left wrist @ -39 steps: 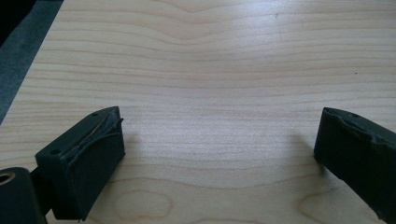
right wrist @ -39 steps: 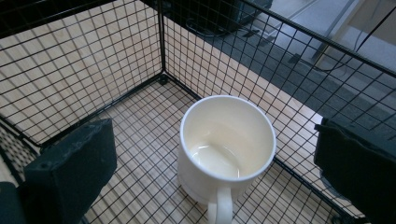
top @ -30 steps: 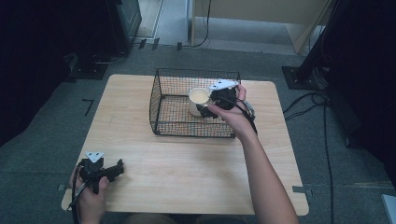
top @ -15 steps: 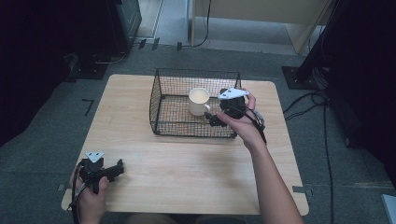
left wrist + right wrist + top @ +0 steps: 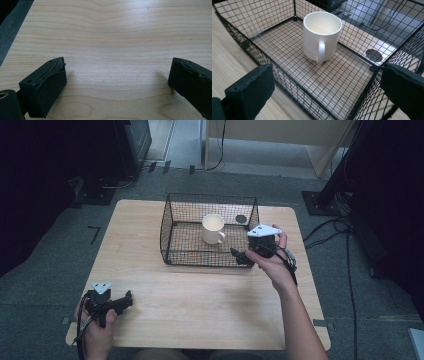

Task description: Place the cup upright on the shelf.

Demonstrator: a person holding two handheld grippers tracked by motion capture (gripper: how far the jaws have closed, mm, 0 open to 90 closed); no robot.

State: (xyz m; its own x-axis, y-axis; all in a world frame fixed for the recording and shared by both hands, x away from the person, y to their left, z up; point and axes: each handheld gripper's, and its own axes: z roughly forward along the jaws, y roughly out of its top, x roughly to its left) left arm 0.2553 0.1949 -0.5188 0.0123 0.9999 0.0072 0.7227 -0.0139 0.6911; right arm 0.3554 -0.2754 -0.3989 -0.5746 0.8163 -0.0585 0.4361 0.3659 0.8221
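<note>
So there's a light wood table (image 5: pixel 200 295) with rounded corners sitting on grey carpet, and most of its near half is bare. Toward the far side sits a black wire basket (image 5: pixel 172 222), open on top, with the wood showing through its mesh floor. In the right gripper view the same basket (image 5: pixel 242 45) takes up most of the picture, seen from over its near right corner.

Inside the basket stands a cream mug (image 5: pixel 213 228), upright, roughly in the middle and a bit toward the back, handle turned toward the near right. The right gripper view shows the mug (image 5: pixel 322 35) resting on the mesh floor, nothing inside it that I can see, handle facing the camera. There's also a small dark round hole (image 5: pixel 374 55) in the tabletop behind the basket's back wall, on the right side.

The right gripper (image 5: pixel 240 256) is held at the basket's near right corner, tips right by the wire, grey plate on top. Its jaws are wide apart with nothing between them; I can't tell if they touch the mesh.

The left gripper (image 5: pixel 122 301) is down at the near left corner of the table, well away from the basket. In its own view the jaws are spread wide over bare wood, holding nothing.
</note>
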